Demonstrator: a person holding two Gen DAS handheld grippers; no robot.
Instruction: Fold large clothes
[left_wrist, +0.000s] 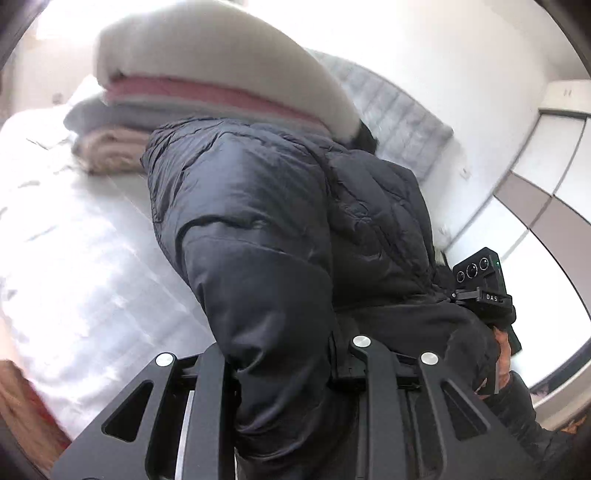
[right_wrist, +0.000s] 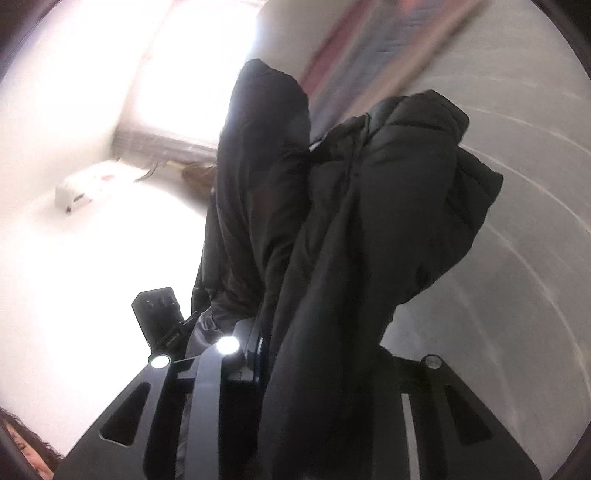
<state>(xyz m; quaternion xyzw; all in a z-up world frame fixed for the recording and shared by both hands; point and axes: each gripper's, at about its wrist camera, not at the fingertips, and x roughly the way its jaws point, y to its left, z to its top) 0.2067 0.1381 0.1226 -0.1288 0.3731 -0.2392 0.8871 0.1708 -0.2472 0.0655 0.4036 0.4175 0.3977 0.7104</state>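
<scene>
Clamping a thick fold of the black quilted puffer jacket (left_wrist: 258, 229) between closed-in jaws, left gripper (left_wrist: 288, 369) with padded fabric bulging up and forward out of the gap. Draped ahead of that gripper and to its right, the rest of the jacket, lying partly on the white bed sheet (left_wrist: 74, 258). Stacked beyond the jacket, ahead and slightly left: folded blankets in cream, pink, grey and beige (left_wrist: 207, 92), blurred. Off to the right of the left gripper, at the jacket's edge, the right gripper (left_wrist: 484, 291) seen from outside, its black body against the fabric.

Pinching another bunch of the same black jacket (right_wrist: 351, 240), right gripper (right_wrist: 321, 369), jaws drawn in around the cloth, though the right finger sits mostly hidden under the hanging fabric, so probably a firm hold rather than a loose one. Rising straight ahead of this gripper in two dark lobes, the jacket, filling the middle of the view. Just left of it, the left gripper (right_wrist: 159, 314) close beside the same bundle. Behind, a bright window (right_wrist: 199, 62), overexposed.
</scene>
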